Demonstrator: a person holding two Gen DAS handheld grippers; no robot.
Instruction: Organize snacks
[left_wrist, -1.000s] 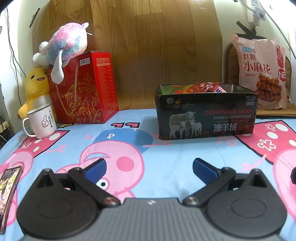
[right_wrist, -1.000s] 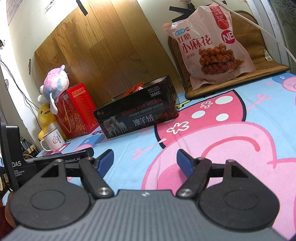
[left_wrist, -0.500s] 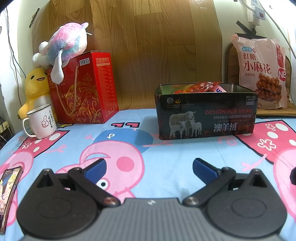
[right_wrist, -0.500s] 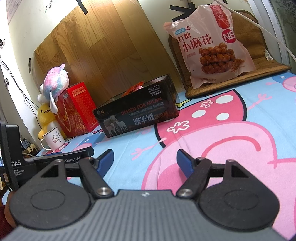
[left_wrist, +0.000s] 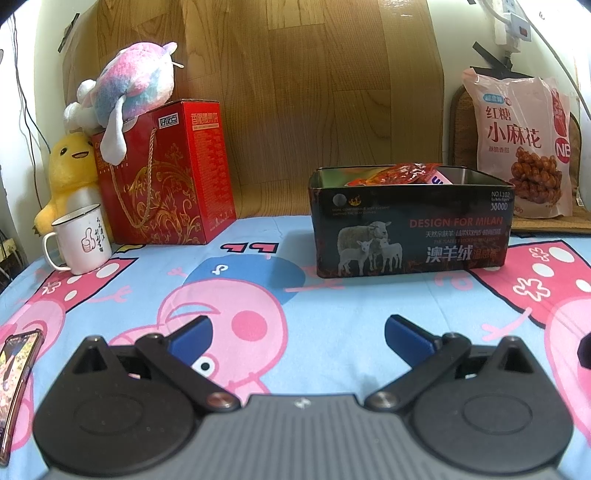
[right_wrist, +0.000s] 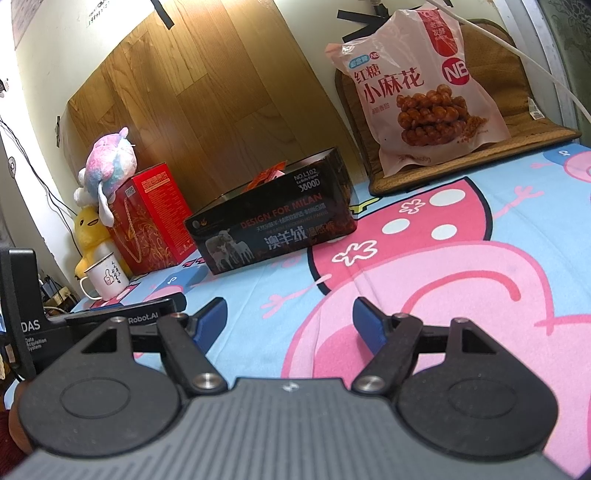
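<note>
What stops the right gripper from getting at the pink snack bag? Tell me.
Probably nothing. The right gripper has its jaws open and empty, and only bare sheet lies between it and the bag, which leans upright on a mat at the back. The tin sits off to the left.

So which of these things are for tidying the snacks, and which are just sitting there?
For the snack job:
- black tin box
- red snack packet already inside it
- big pink snack bag leaning at the back
- left gripper and right gripper, both open and empty

Just sitting there:
- red gift box
- pastel plush toy
- yellow duck
- white mug
- phone
</note>
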